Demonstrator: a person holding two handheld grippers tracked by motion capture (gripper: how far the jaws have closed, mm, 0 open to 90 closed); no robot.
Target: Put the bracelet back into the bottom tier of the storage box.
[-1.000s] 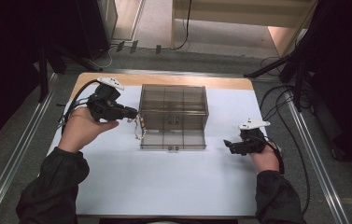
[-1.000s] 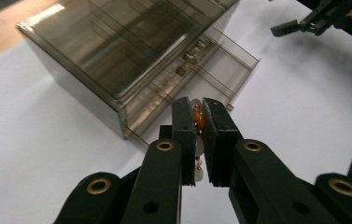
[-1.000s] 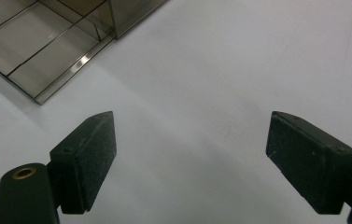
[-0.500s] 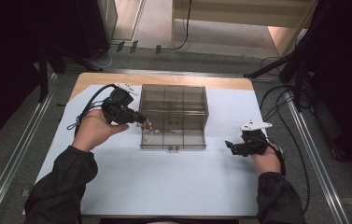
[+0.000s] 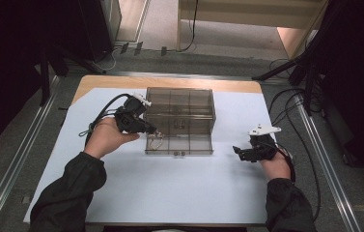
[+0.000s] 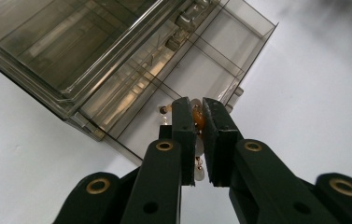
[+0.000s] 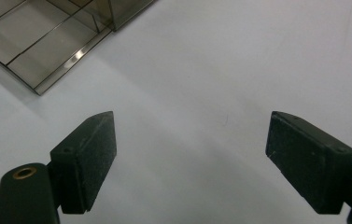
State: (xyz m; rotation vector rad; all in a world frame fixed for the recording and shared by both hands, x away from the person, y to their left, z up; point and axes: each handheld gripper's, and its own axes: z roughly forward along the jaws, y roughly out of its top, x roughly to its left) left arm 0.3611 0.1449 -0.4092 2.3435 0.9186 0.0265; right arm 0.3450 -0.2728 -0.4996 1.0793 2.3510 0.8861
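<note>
- now my left gripper (image 6: 200,140) pinches a beaded bracelet (image 6: 199,119) between its jaws, over the open drawer (image 5: 178,145) of the smoky box (image 5: 179,104).
- beads hang just above the drawer's left compartment.
- my right gripper (image 7: 190,163) gapes wide, holding nothing, over the white table (image 5: 170,188), apart from the box.

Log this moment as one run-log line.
left gripper: shut on beaded jewellery, above open drawer of smoked organiser box | right gripper: open, empty, over white table
</note>
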